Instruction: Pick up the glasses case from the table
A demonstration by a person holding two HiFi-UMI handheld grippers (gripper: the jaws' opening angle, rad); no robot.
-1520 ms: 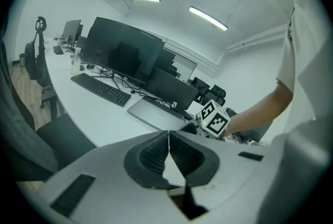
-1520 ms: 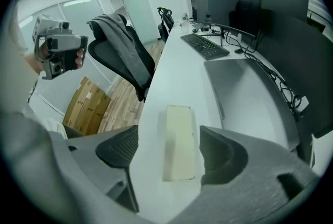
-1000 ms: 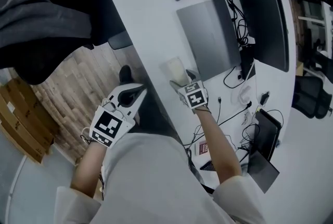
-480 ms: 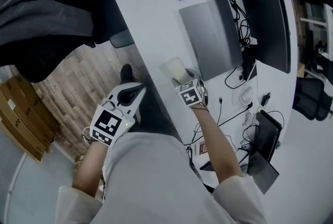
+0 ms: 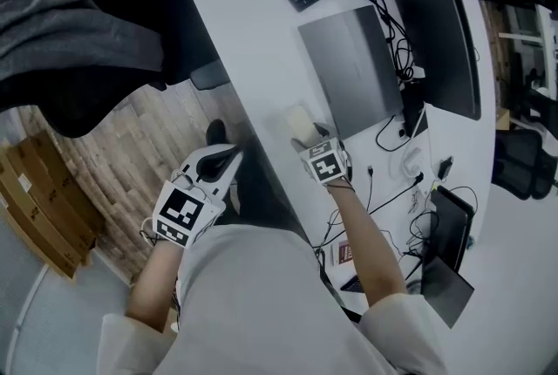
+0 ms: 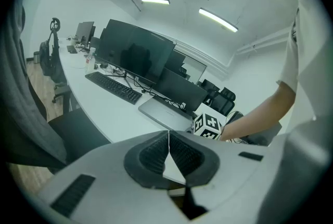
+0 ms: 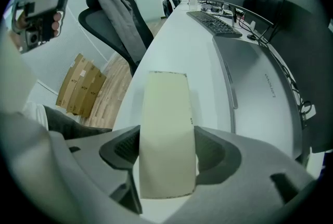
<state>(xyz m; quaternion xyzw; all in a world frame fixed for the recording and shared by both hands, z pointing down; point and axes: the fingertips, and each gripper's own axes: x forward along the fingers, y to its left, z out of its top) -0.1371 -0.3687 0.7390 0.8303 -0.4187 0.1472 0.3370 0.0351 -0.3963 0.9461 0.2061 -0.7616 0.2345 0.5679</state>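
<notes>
Glasses case [image 7: 165, 113] lies on the white surface [image 5: 253, 33] near its edge. The right hand-held gripper [image 7: 167, 151] grasps it, its jaws having just been closing. The left hand-held gripper [image 6: 168, 140] is clenched, empty.

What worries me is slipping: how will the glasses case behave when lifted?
The glasses case looks stiff: its sides are straight between the jaws of the right gripper, which have just been closing on it. Its smooth skin could slip. Flat and boxy, it likely won't roll.
</notes>
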